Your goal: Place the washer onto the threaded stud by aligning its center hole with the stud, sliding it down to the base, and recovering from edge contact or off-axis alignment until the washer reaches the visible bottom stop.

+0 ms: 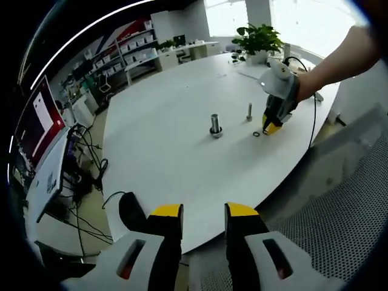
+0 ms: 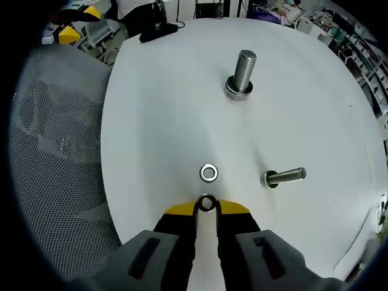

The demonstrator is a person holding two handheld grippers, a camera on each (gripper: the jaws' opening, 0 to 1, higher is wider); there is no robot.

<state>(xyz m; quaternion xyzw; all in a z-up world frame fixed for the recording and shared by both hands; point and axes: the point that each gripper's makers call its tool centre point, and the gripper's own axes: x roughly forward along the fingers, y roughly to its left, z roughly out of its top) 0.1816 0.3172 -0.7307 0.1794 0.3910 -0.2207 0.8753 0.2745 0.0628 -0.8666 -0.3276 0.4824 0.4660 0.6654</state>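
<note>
In the right gripper view my right gripper (image 2: pixel 207 208) is shut on a small steel washer (image 2: pixel 207 203), pinched upright between its yellow tips just above the white table (image 2: pixel 151 109). A second washer (image 2: pixel 208 173) lies flat just beyond the tips. Further out stands a thick threaded stud (image 2: pixel 241 73) on a wide base, and a thinner bolt (image 2: pixel 284 177) is off to the right. The left gripper view shows the right gripper (image 1: pixel 274 124) low beside the flat washer (image 1: pixel 256 134), the thick stud (image 1: pixel 216 125) and the thin bolt (image 1: pixel 249 111). My left gripper (image 1: pixel 204 212) is open off the table's near edge.
A grey mesh chair (image 2: pixel 54 151) borders the table edge (image 1: pixel 339 206). A potted plant (image 1: pixel 257 39) stands at the table's far side. A monitor (image 1: pixel 39 121) and loose cables (image 1: pixel 85 176) sit on the floor side to the left.
</note>
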